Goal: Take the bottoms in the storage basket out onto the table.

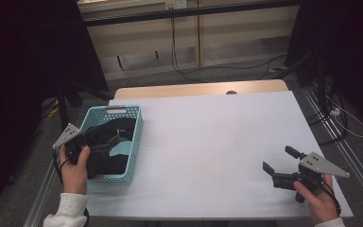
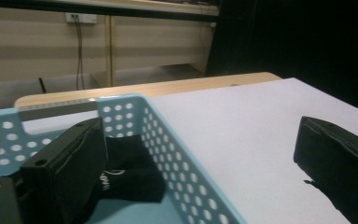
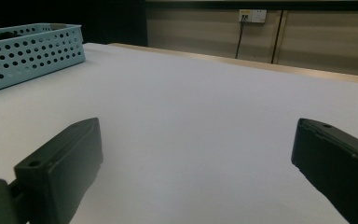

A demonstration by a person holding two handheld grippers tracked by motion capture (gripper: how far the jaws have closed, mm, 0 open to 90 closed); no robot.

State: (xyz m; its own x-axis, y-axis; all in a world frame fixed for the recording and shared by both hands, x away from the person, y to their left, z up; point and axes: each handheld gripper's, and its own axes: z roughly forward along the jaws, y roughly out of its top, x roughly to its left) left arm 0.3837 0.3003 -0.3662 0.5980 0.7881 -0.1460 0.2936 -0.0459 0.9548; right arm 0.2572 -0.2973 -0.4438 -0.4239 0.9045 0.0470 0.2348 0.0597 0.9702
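Note:
A light blue perforated basket [image 1: 137, 135] [image 2: 168, 140] [image 3: 28, 51] stands at the table's left and holds dark folded cloth [image 1: 120, 126] [image 2: 130, 172]. My left gripper [image 1: 106, 146] [image 2: 198, 140] hovers open over the basket's near left part, with nothing between its jaws. In the left gripper view one jaw sits above the cloth and the basket's side wall runs between the two jaws. My right gripper [image 1: 280, 160] [image 3: 198, 135] is open and empty just above the bare white table [image 1: 217, 142] at the near right.
A wooden strip [image 1: 198, 89] borders the white surface at the back. Beyond it are a pale wall with a socket [image 3: 254, 15] and cables on the floor [image 1: 189, 71]. Dark stands and rails flank the table.

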